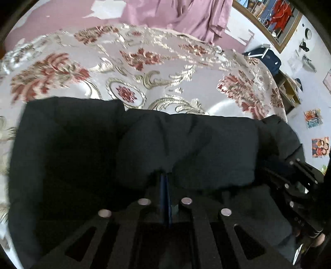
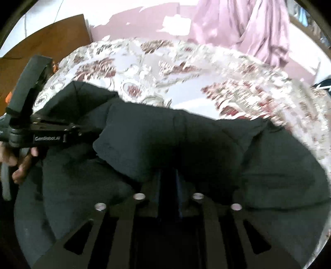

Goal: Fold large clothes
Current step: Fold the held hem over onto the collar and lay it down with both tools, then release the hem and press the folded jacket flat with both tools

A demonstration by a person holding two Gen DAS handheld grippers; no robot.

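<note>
A large black padded garment (image 1: 186, 142) lies on a bed with a floral white, red and gold bedspread (image 1: 124, 68). My left gripper (image 1: 165, 175) is shut on a thick fold of the garment, its jaws nearly together with fabric bulging above them. My right gripper (image 2: 168, 173) is shut on another fold of the same garment (image 2: 165, 132), which is lifted over the lower layers. The right gripper's body shows at the right edge of the left wrist view (image 1: 300, 186). The left gripper's body and the hand holding it show at the left of the right wrist view (image 2: 41, 132).
The bedspread (image 2: 186, 68) stretches beyond the garment. A pink curtain (image 1: 186, 16) hangs behind the bed. A brown wooden panel (image 2: 51, 39) stands at the left. A window (image 1: 273, 18), a dark bag (image 1: 266, 58) and a shelf (image 1: 289, 91) lie to the right.
</note>
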